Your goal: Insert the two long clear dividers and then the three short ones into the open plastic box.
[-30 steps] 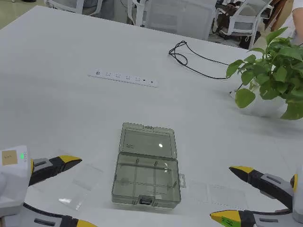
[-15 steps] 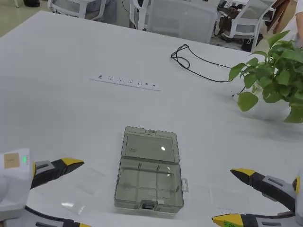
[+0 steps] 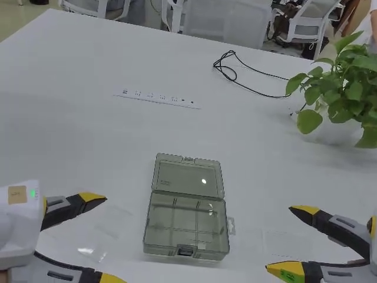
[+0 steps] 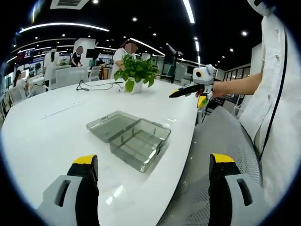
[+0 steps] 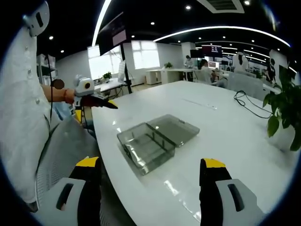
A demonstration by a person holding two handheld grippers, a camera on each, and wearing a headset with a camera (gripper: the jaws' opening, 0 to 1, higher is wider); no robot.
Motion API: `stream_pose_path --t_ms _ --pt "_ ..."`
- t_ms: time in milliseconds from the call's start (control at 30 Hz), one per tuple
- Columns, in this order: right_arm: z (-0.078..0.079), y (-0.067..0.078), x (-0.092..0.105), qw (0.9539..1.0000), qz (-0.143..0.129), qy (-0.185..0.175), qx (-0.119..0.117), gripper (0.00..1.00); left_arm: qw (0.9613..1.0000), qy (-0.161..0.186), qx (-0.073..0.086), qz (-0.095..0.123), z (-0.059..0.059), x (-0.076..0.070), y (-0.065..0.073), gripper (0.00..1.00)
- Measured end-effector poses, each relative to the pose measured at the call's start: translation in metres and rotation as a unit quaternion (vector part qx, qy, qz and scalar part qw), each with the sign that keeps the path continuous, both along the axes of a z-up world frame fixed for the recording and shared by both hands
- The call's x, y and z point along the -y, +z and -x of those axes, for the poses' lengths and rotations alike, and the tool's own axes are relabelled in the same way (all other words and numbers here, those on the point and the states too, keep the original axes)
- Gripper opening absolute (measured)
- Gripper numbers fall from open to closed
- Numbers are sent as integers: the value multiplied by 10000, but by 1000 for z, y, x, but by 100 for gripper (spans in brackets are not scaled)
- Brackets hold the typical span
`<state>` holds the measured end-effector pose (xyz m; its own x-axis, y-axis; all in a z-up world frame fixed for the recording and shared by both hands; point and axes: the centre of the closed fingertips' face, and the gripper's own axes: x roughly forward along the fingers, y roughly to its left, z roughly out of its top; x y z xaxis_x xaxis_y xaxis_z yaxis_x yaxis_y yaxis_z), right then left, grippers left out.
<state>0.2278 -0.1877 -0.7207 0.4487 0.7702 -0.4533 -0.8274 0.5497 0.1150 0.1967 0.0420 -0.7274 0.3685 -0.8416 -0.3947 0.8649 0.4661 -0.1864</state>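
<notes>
Jaws stood wide on both: left gripper point(image 3: 109, 239) and right gripper point(image 3: 281, 238) hovered low either side of the open box point(image 3: 187, 177), which sat on the counter point(image 3: 82, 141), clear dividers point(image 3: 97, 227) lying flat just beside it.

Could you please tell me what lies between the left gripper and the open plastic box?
Clear dividers lie flat on the white table between the left gripper and the box; they show faintly in the head view.
</notes>
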Motion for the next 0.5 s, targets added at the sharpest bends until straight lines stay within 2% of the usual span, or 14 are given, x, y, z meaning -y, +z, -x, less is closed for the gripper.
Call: stream_pose_path --t_ms 500 --pt "-1 -2 -3 10000 -34 23 -19 87 10000 4 -44 -28 -3 0 -3 100"
